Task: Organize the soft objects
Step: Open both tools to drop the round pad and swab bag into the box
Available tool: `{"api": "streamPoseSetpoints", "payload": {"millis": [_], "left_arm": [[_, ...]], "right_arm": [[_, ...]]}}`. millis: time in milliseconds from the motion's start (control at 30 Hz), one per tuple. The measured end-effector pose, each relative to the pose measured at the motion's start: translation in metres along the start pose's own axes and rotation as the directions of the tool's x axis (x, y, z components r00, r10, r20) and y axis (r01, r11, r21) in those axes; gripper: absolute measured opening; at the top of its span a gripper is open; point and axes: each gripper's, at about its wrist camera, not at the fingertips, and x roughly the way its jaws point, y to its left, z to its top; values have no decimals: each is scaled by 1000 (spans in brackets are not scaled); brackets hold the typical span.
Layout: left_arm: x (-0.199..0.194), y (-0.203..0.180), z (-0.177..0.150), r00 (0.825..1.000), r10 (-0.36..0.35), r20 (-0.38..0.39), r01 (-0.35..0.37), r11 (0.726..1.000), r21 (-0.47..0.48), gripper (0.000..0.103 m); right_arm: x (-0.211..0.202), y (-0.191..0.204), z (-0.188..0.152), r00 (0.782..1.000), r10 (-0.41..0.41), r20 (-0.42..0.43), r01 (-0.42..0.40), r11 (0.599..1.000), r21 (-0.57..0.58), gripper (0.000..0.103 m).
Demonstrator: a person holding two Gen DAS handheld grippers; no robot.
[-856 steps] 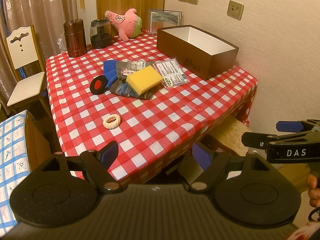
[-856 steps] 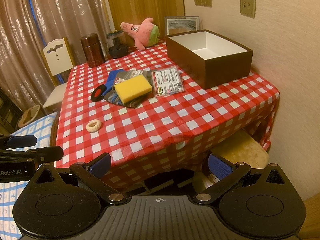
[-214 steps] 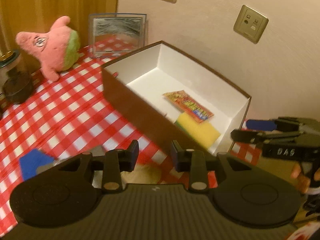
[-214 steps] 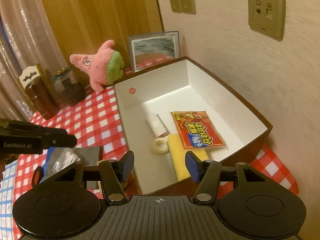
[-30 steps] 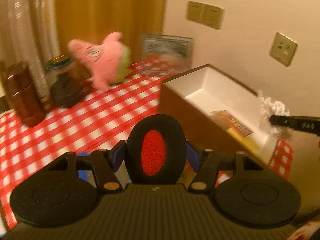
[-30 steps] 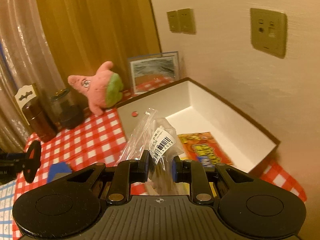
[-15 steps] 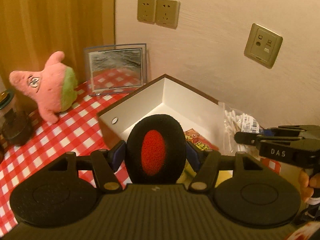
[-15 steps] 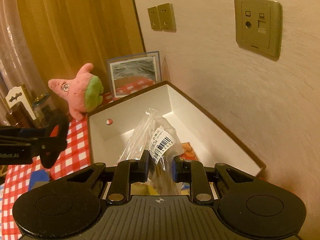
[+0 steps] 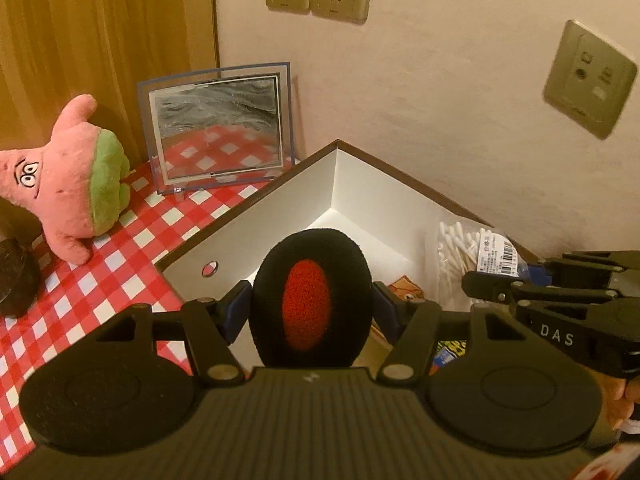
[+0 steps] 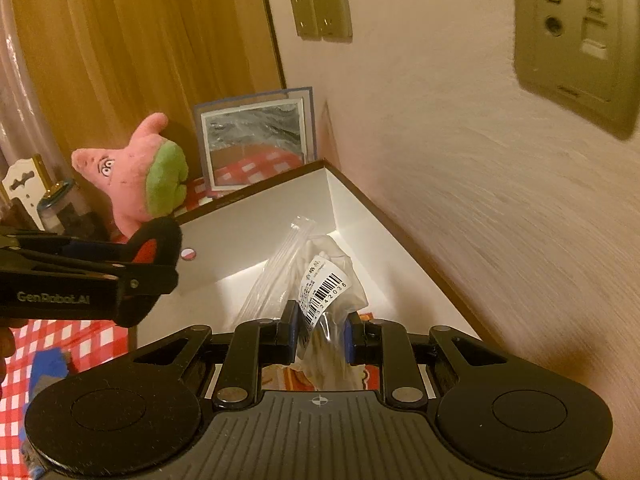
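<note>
Black-and-red ear pad (image 9: 309, 300) | clamped upright in your left gripper (image 9: 310, 308), over the box's (image 9: 256, 216) near wall | cotton swab bag (image 10: 320, 292) pinched in your right gripper (image 10: 320, 334), hanging above the box's inside | snack packet (image 9: 406, 290) on the box floor | pink plush (image 9: 68, 184) on the checkered tablecloth (image 9: 100, 280) by the box's far corner

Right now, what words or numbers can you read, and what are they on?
"DAS": on the right gripper.
"GenRobot.AI": on the left gripper.
"242036": under the barcode on the cotton swab bag; its smaller print is too small to read.
Colourful packet in the box: unreadable.
</note>
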Motion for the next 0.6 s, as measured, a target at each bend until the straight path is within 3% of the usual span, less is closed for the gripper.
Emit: {"api": "streamPoseSetpoints", "payload": {"millis": [600], "left_arm": [[22, 20, 15, 999, 35, -1, -35, 999, -13, 65]], "right_arm": [[28, -3, 16, 1000, 7, -21, -7, 1000, 9, 22]]}}
